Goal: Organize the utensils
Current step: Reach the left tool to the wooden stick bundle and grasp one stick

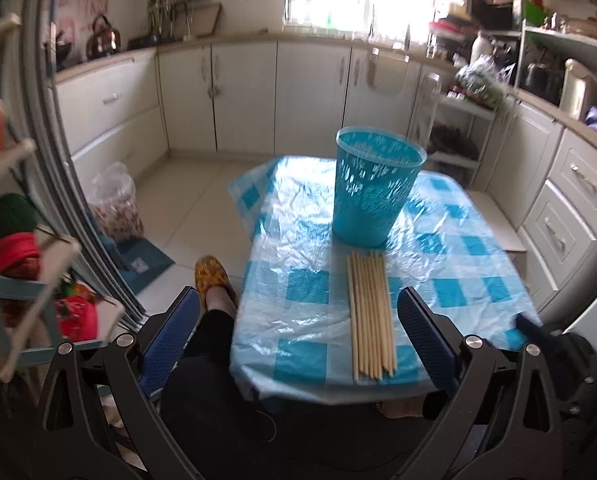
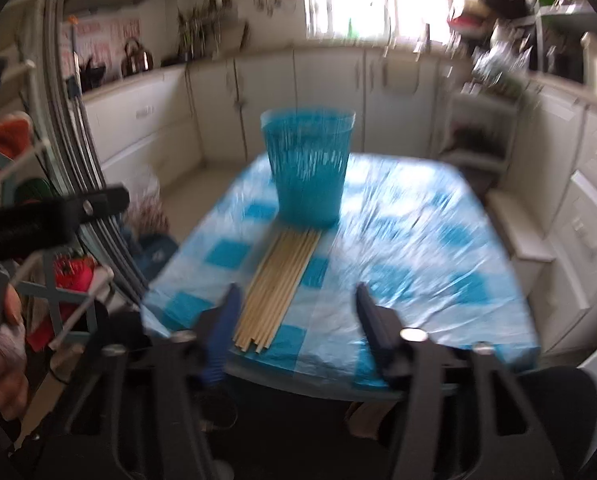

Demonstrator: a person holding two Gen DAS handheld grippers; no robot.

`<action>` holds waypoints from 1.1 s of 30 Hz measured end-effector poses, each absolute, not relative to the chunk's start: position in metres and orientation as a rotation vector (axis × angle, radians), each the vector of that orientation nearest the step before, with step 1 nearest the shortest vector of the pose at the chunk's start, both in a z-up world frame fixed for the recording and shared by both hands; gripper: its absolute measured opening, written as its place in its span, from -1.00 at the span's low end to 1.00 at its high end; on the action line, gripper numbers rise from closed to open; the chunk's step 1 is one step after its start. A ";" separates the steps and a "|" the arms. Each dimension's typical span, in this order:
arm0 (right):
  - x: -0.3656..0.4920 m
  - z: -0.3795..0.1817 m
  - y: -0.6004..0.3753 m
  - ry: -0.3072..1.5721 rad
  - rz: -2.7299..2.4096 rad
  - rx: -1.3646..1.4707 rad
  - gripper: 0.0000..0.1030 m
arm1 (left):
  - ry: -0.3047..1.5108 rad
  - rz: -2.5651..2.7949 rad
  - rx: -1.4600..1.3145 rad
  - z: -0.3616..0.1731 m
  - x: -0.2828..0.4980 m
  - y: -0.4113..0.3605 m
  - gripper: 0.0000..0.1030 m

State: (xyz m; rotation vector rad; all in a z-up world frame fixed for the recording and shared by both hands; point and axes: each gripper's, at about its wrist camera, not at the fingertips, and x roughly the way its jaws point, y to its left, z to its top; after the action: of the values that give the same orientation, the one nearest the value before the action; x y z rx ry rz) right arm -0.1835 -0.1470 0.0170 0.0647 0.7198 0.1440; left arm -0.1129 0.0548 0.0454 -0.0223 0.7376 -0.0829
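Several wooden chopsticks [image 1: 371, 314] lie side by side on the blue checked tablecloth [image 1: 298, 280], just in front of an upright blue perforated basket [image 1: 374, 186]. My left gripper [image 1: 298, 320] is open and empty, above the table's near edge, with the sticks between its fingers in view. In the blurred right wrist view the chopsticks [image 2: 276, 286] lie near the left finger of my right gripper [image 2: 296, 310], which is open and empty. The basket [image 2: 308, 168] stands behind them. The left gripper's body [image 2: 38, 224] shows at the left.
White kitchen cabinets [image 1: 238, 96] run along the back and right. A rack with coloured items [image 1: 14, 248] stands at the left. A plastic bag [image 1: 116, 208] sits on the floor. A person's leg and yellow slipper [image 1: 212, 284] are left of the table.
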 end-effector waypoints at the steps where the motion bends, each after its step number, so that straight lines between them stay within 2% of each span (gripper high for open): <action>1: -0.172 0.007 -0.147 0.743 0.149 0.074 -0.27 | 0.767 -0.092 -0.024 0.034 -0.096 0.051 0.85; 3: -0.148 -0.013 -0.150 0.788 0.149 0.090 -0.43 | 0.811 -0.093 -0.021 0.014 -0.071 0.041 0.85; 6: -0.124 -0.027 -0.152 0.812 0.136 0.108 -0.45 | 0.866 -0.087 0.011 -0.020 -0.028 0.023 0.81; 11: -0.099 -0.041 -0.154 0.833 0.113 0.121 -0.45 | 0.966 -0.087 0.048 -0.071 0.031 0.001 0.42; 14: -0.091 -0.046 -0.157 0.850 0.112 0.132 -0.45 | 1.018 -0.099 0.047 -0.092 0.052 -0.003 0.35; 25: -0.065 -0.058 -0.164 0.860 0.125 0.137 -0.45 | 1.034 -0.118 0.095 -0.101 0.073 -0.021 0.34; 30: -0.055 -0.061 -0.165 0.870 0.133 0.136 -0.45 | 1.035 -0.117 0.106 -0.099 0.076 -0.020 0.15; 33: -0.048 -0.062 -0.159 0.874 0.146 0.126 -0.45 | 1.032 -0.138 0.116 -0.098 0.077 -0.020 -0.05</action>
State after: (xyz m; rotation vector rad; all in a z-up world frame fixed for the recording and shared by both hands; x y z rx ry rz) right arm -0.0480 -0.1594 -0.0620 0.1255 0.8743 0.1465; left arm 0.0766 -0.0203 -0.0981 0.1164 1.0319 -0.1383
